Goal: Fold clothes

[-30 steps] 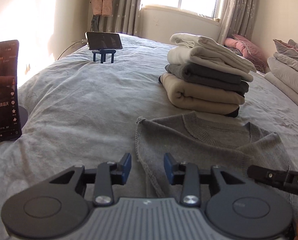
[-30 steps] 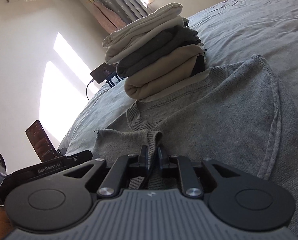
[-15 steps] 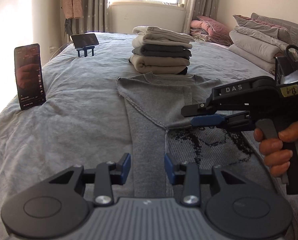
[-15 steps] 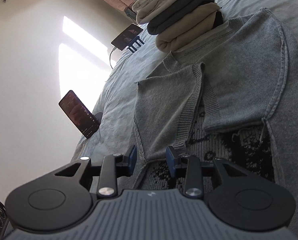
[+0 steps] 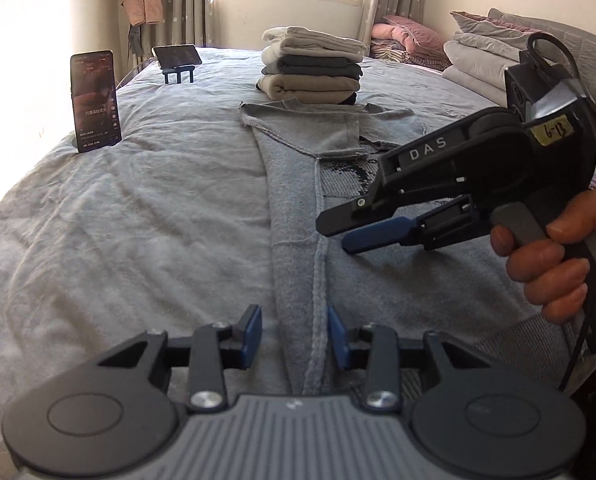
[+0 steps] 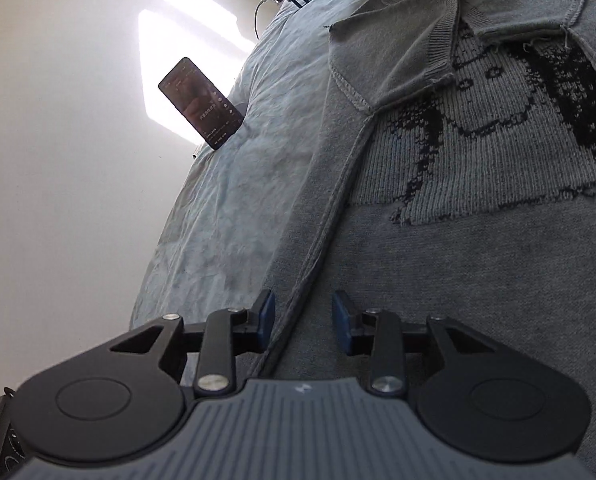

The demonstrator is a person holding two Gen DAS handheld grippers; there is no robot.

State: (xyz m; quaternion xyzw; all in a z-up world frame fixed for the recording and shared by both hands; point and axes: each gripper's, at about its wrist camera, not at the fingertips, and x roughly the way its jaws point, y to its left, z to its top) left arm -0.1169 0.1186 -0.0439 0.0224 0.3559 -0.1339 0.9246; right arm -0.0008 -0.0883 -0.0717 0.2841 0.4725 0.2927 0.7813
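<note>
A grey knit sweater [image 5: 378, 280] lies flat on the bed, inside out, with a black-and-grey knitted pattern [image 6: 498, 136] showing and its left sleeve folded across the chest [image 5: 318, 136]. My left gripper [image 5: 293, 336] is open, low over the sweater's left side seam near the hem. My right gripper [image 6: 304, 322] is open and empty over the same seam, further up the body; it also shows in the left wrist view [image 5: 338, 228], held by a hand.
A stack of folded clothes [image 5: 310, 68] sits beyond the sweater's collar. A phone [image 5: 95, 100] stands upright at the bed's left edge, another phone on a stand [image 5: 177, 58] further back. Pillows and bedding [image 5: 474, 52] lie at the right.
My right gripper let go of the sleeve after folding it across the chest and drew back down the sweater. My left gripper also pulled back towards the hem.
</note>
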